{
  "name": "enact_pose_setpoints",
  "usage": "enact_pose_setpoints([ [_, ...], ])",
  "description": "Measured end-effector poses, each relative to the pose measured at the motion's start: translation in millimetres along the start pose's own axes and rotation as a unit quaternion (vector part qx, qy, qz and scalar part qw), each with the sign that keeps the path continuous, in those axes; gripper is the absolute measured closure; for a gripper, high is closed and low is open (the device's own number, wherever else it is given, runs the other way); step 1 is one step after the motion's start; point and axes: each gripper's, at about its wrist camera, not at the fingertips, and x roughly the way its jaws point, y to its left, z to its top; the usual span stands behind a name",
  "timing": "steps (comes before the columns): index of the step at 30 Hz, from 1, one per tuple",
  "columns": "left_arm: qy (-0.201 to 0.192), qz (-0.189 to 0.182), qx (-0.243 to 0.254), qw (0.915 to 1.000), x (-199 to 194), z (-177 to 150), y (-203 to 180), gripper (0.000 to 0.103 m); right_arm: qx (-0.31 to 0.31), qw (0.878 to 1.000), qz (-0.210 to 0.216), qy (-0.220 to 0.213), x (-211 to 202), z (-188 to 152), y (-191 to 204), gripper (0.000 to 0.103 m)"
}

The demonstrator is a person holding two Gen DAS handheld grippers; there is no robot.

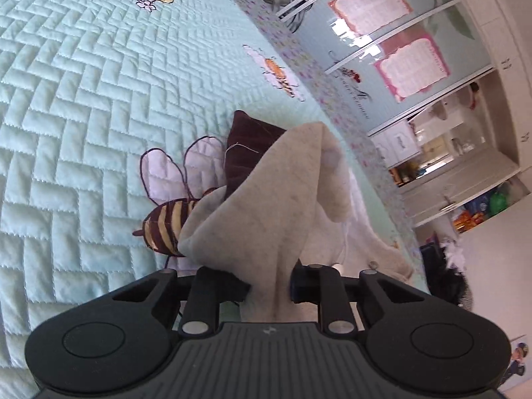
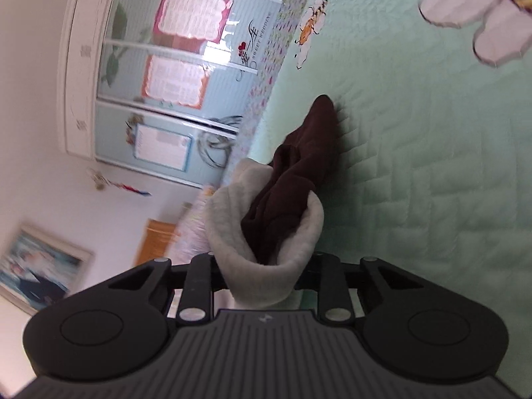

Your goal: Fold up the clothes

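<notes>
A beige-grey garment (image 1: 266, 206) with a dark brown lining or part (image 1: 246, 146) lies bunched on the mint quilted bedspread (image 1: 83, 99). In the left wrist view, my left gripper (image 1: 269, 287) is shut on a fold of the beige cloth, which rises in a peak ahead of the jaws. In the right wrist view, my right gripper (image 2: 262, 276) is shut on another bunch of the same garment (image 2: 266, 266), beige outside with dark brown cloth (image 2: 299, 166) spilling out of it onto the bed. The fingertips of both grippers are hidden by the cloth.
The bedspread carries sewn bee (image 1: 166, 222) and flower patches. Its floral border (image 1: 309, 76) marks the bed's edge. Beyond stand a pale blue sliding wardrobe (image 1: 382, 33) with pink notices, white cabinets (image 1: 498, 50) and a picture (image 2: 36, 269) leaning on the wall.
</notes>
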Motion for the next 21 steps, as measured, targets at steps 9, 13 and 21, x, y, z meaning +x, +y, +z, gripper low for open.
enact_pose_setpoints([
  [9, 0.004, -0.068, -0.024, 0.9974, -51.9, -20.2, 8.8, 0.082, 0.068, 0.995, 0.072, -0.012, -23.4, -11.2, 11.3, 0.076],
  [13, 0.015, -0.091, -0.014, 0.9956, -103.9, -45.9, 21.9, 0.082, 0.055, 0.994, 0.092, 0.011, -58.2, -24.2, 22.1, 0.076],
  [21, 0.068, -0.078, -0.012, 0.9945, -196.9, -121.8, 67.7, 0.069, 0.042, 0.996, 0.046, 0.069, -167.6, -72.6, -2.5, 0.073],
])
